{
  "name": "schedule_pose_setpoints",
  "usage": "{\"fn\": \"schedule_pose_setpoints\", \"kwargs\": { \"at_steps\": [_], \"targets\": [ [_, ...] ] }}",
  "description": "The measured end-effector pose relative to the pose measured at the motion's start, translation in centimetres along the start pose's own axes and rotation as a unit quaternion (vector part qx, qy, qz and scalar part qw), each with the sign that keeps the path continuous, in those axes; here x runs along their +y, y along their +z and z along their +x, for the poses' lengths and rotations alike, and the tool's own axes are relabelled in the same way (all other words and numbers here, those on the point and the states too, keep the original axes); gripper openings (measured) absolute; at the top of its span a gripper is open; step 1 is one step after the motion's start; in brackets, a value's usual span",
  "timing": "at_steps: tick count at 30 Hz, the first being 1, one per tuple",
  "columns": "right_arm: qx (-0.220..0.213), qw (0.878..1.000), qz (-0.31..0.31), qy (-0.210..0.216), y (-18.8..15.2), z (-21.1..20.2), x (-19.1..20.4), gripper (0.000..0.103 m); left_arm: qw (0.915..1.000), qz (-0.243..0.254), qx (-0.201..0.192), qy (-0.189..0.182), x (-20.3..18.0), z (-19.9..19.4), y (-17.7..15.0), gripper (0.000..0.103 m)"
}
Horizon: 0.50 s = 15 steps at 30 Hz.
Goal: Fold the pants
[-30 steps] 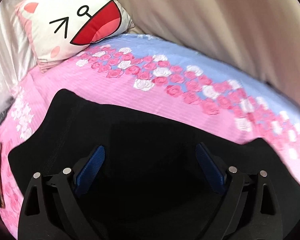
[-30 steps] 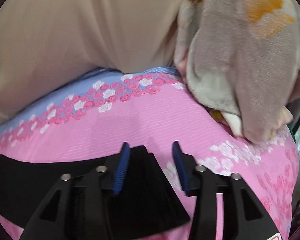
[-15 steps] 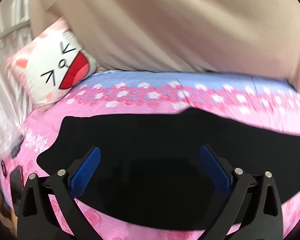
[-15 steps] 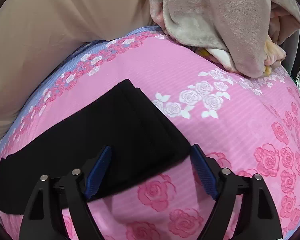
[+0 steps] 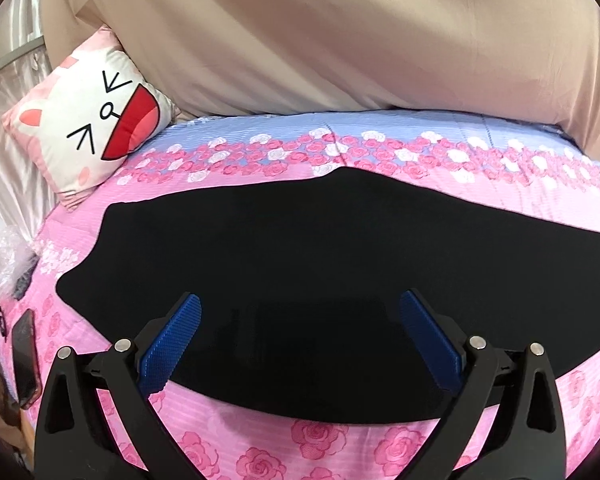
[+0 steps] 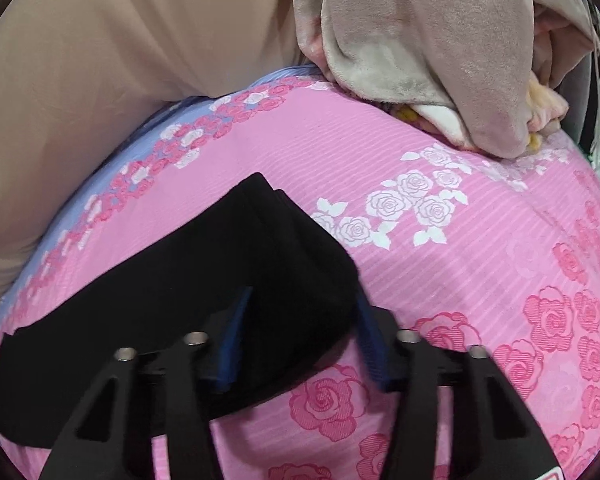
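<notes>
Pants (image 5: 320,272) lying flat on the bed (image 5: 260,176), cushion (image 5: 96,128) behind the pants to the left, blanket (image 6: 440,52) behind to the right, phone (image 5: 24,360) left of the pants

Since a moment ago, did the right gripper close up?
Yes. The right gripper has narrowed around the end of the black pants; that end has not moved from the white roses on the sheet.

Matt black cloth pants (image 5: 320,280), ribbed bedsheet (image 6: 480,280)
</notes>
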State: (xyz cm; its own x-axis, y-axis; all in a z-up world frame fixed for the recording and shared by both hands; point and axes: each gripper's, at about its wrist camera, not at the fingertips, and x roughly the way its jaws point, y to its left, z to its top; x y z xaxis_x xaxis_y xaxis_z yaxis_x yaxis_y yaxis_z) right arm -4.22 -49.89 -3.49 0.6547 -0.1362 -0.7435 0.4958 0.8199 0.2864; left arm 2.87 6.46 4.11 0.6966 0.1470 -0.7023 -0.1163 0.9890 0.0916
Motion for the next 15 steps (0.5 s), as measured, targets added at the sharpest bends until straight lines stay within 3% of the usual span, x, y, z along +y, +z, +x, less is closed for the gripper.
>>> {"fn": "schedule_pose_setpoints", "kwargs": {
  "at_steps": [2,6,8,12,15],
  "targets": [
    [0.005,1.000,-0.007,0.013,-0.1,0.1,0.4,0.022,1.0000,0.004,0.004,0.006,-0.1,0.2,-0.3,0.098],
    [0.003,0.999,0.009,0.037,-0.1,-0.2,0.6,0.017,0.9997,0.006,0.013,0.018,0.2,0.8,-0.5,0.098],
    [-0.006,0.997,0.024,0.075,-0.2,-1.2,1.4,0.017,0.9995,0.003,0.017,0.025,0.6,1.0,-0.4,0.098],
    [-0.021,0.992,-0.001,0.121,0.0,-3.1,5.9,0.017,0.9993,-0.008,0.012,0.034,2.0,1.3,-0.2,0.098],
    [-0.020,0.984,-0.052,0.171,-0.3,-4.7,12.0,0.017,0.9988,-0.023,0.008,0.043,3.2,1.5,0.0,0.098]
  ]
}}
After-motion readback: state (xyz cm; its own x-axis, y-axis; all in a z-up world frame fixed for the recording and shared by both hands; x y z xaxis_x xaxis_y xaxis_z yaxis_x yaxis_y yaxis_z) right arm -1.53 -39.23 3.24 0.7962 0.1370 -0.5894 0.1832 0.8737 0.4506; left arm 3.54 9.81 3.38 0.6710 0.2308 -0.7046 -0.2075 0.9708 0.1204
